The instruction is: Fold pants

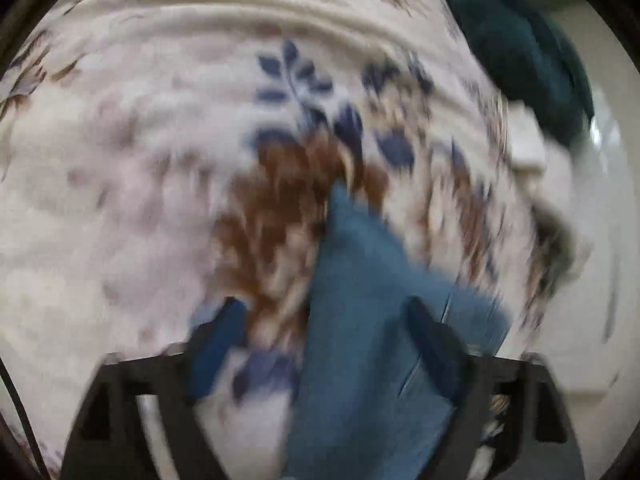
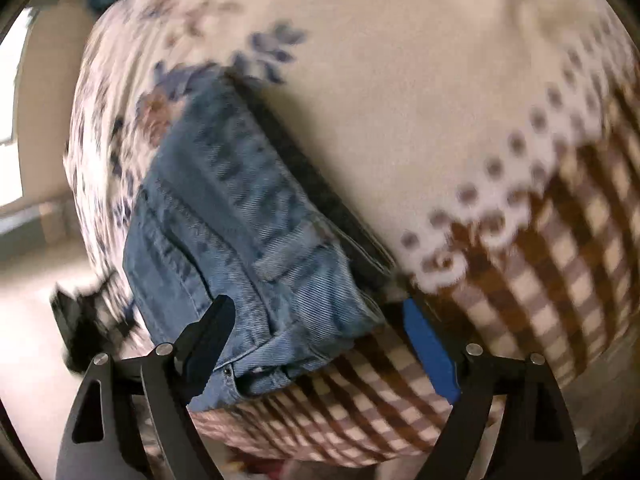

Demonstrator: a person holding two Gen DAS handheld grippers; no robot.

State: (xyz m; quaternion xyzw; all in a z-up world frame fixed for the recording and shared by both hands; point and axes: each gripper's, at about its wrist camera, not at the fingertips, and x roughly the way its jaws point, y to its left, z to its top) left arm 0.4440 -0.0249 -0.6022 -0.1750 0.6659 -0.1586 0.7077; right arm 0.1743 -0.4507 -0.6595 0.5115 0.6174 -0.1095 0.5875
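Note:
Blue denim pants (image 2: 240, 216) lie folded in a thick bundle on a floral bedspread (image 2: 400, 80), waistband and belt loop nearest the camera. My right gripper (image 2: 318, 324) stands open just above that end. Its left finger (image 2: 210, 336) sits over the denim, and its blue-padded right finger (image 2: 430, 348) is clear of the cloth. In the blurred left wrist view, a pointed flap of the pants (image 1: 360, 300) lies on the bedspread (image 1: 140, 160). My left gripper (image 1: 324, 332) is open wide around the flap. One finger (image 1: 432, 348) lies over the denim and neither pad presses on it.
A brown-and-cream checked blanket (image 2: 560, 272) covers the bed to the right of the pants. A dark teal cloth (image 1: 520, 48) lies beyond the bed's far edge. The bed's edge falls off to a pale floor (image 2: 32, 340), where a dark object (image 2: 76, 320) sits.

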